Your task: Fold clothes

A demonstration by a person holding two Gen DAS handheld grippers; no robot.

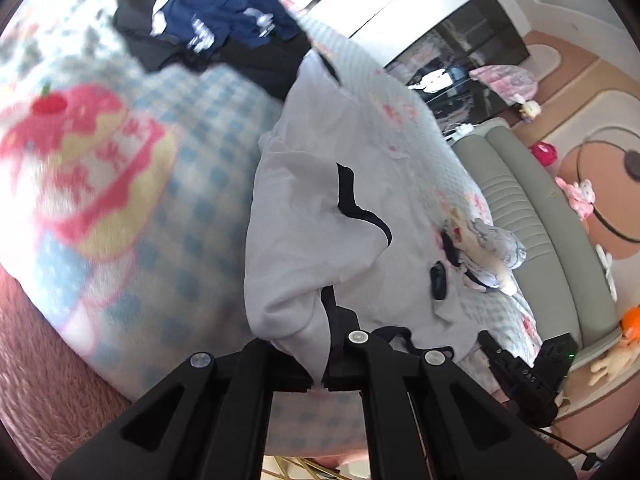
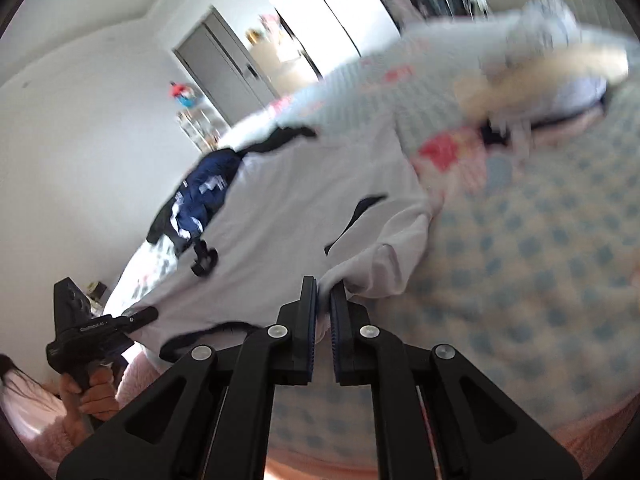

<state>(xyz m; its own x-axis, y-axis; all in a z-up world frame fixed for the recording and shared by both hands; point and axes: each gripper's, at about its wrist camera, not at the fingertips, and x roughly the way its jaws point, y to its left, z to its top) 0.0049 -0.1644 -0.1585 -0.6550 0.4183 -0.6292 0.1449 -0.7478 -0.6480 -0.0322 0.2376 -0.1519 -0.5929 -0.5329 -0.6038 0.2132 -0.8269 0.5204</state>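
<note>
Grippers, left (image 1: 318, 380) and right (image 2: 324, 292), each clamped tight on the pale grey garment's (image 1: 304, 208) hem, lower centre of frame.

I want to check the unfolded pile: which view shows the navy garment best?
The left wrist view: the navy garment lies large atop dark clothes. The right wrist view shows it smaller, partly behind the white garment.

garment (image 1: 304, 200): smooth matt pale cloth | blanket (image 1: 192, 184): fuzzy checked fleece | gripper (image 2: 324, 312): matt black plastic
</note>
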